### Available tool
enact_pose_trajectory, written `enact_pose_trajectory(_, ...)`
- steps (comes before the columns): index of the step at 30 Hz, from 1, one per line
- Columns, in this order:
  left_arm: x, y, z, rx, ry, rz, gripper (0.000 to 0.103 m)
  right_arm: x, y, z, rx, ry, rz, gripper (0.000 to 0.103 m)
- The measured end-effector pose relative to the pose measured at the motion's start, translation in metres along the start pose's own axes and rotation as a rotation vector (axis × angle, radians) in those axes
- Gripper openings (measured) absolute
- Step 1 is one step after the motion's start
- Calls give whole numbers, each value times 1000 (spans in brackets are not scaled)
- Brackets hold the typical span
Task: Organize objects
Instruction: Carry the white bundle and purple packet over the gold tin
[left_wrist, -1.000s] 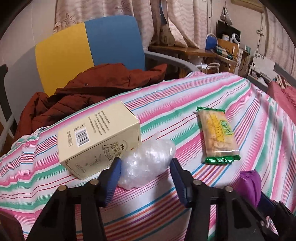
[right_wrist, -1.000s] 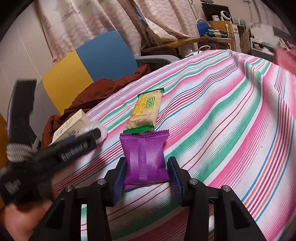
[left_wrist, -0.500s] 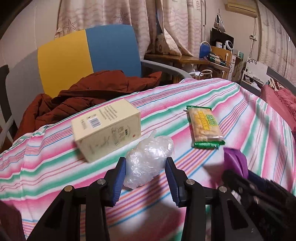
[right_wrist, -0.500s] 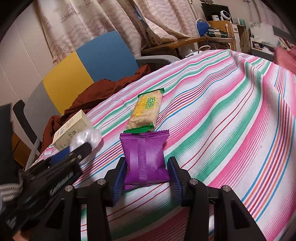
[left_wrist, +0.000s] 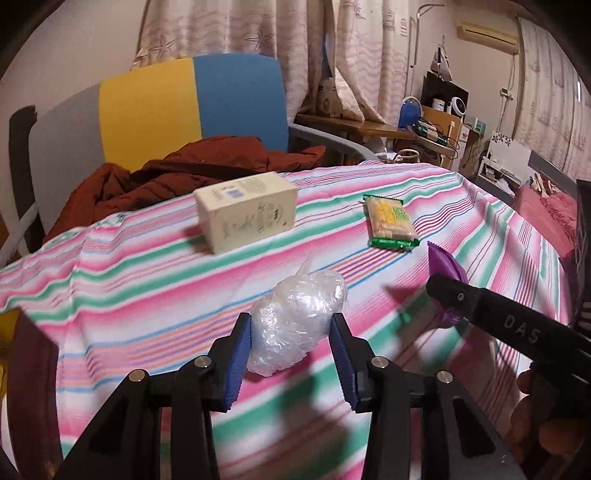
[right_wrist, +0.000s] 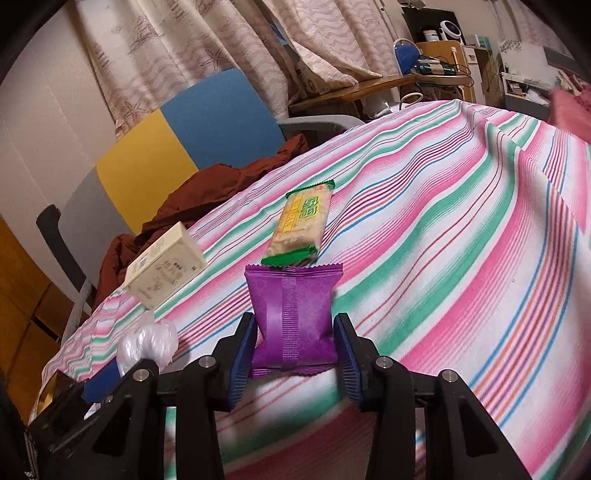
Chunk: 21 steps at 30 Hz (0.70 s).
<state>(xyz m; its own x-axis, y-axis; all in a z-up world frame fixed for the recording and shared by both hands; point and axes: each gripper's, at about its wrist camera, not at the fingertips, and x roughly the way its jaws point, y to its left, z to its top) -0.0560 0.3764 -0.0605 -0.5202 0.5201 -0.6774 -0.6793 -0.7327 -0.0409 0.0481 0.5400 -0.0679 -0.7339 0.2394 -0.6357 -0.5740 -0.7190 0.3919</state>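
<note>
My left gripper (left_wrist: 291, 360) is shut on a crumpled clear plastic bag (left_wrist: 295, 325) and holds it above the striped cloth. My right gripper (right_wrist: 293, 360) is shut on a purple snack packet (right_wrist: 293, 314), also lifted; the packet shows at the right of the left wrist view (left_wrist: 445, 266). A cream carton box (left_wrist: 247, 212) lies on the cloth behind, also in the right wrist view (right_wrist: 166, 266). A green-and-yellow biscuit pack (left_wrist: 389, 221) lies to its right, just beyond the purple packet in the right wrist view (right_wrist: 301, 230). The plastic bag also shows there (right_wrist: 147, 343).
A striped cloth (left_wrist: 147, 288) covers the surface. Behind it a chair (left_wrist: 184, 99) with a blue and yellow back holds a rust-brown jacket (left_wrist: 184, 173). A cluttered wooden desk (left_wrist: 369, 129) and curtains stand at the back right.
My left gripper closed on the plastic bag, lifted it and drew back from the box. My right gripper also rose a little with the purple packet.
</note>
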Motion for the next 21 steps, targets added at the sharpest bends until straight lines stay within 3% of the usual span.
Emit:
enact_pose_trajectory(9, -28, 14, -20, -60, 3, 23, 42, -22, 17, -20, -57, 45, 14, 42)
enact_pose_trajectory(18, -90, 13, -48, -121, -23, -80, 42, -43, 32, -40, -50, 121, 98, 42)
enact_pose_trajectory(21, -111, 14, -51, -112, -49, -83, 42, -47, 44, -46, -73, 140, 131, 42)
